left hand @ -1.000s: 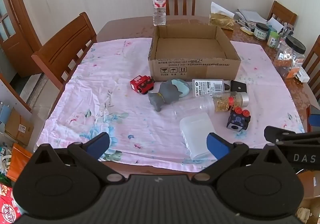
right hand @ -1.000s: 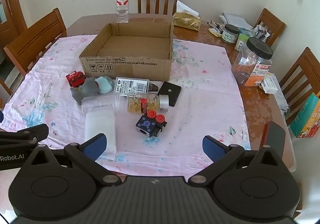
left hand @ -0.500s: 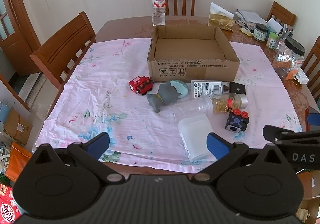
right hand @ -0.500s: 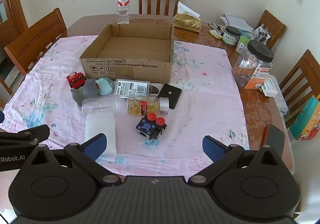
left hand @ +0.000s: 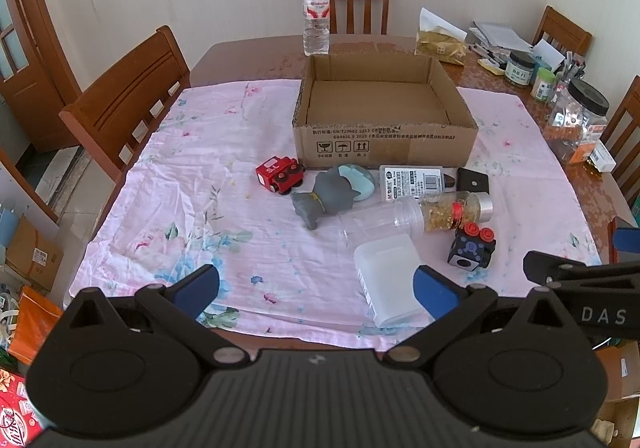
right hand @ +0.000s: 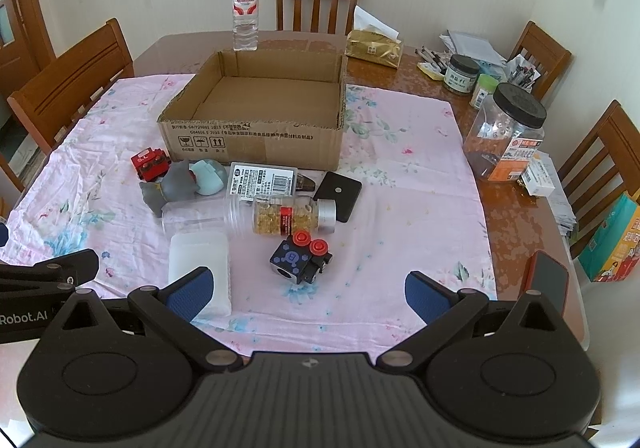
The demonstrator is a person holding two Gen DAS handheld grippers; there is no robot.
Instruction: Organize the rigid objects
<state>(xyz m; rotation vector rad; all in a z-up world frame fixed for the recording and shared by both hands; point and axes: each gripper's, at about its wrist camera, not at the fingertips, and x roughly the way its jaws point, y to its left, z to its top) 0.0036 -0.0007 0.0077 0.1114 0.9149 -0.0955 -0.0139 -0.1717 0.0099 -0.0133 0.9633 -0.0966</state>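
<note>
From my left wrist camera, my left gripper point(left hand: 316, 286) hung over the near edge of the tabletop point(left hand: 256, 60) with its jaws spread wide and holding nothing. One cardboard box point(left hand: 384, 136), open-topped with torn corrugated rims, sat on a pink floral cloth point(left hand: 200, 216), and I could see nothing inside it. Eight loose things lay in front of it: one red toy train point(left hand: 279, 177), one grey rubbery animal figure point(left hand: 326, 197), one pale blue rounded piece point(left hand: 357, 178) touching the figure, one flat labelled packet point(left hand: 414, 181), one black square tile point(left hand: 473, 181), one clear plastic bottle point(left hand: 416, 214) lying on its side with golden capsules in it, one black cube toy point(left hand: 472, 250) with two red knobs, and one frosted white rectangular case point(left hand: 390, 282) nearest to me. One upright water bottle point(left hand: 316, 14) stood behind the box.

From my right wrist camera, my right gripper point(right hand: 308, 290) also had its jaws wide apart and bare. The same box point(right hand: 256, 116) showed only a bare cardboard floor. The capsule bottle point(right hand: 294, 215) had a silver cap, and the cube toy point(right hand: 300, 260) lay just in front of it. To the right on bare wood stood one large clear jar point(right hand: 506, 128) with a black lid, partly filled with small items I could not identify, and two smaller jars point(right hand: 462, 73) behind it.
</note>
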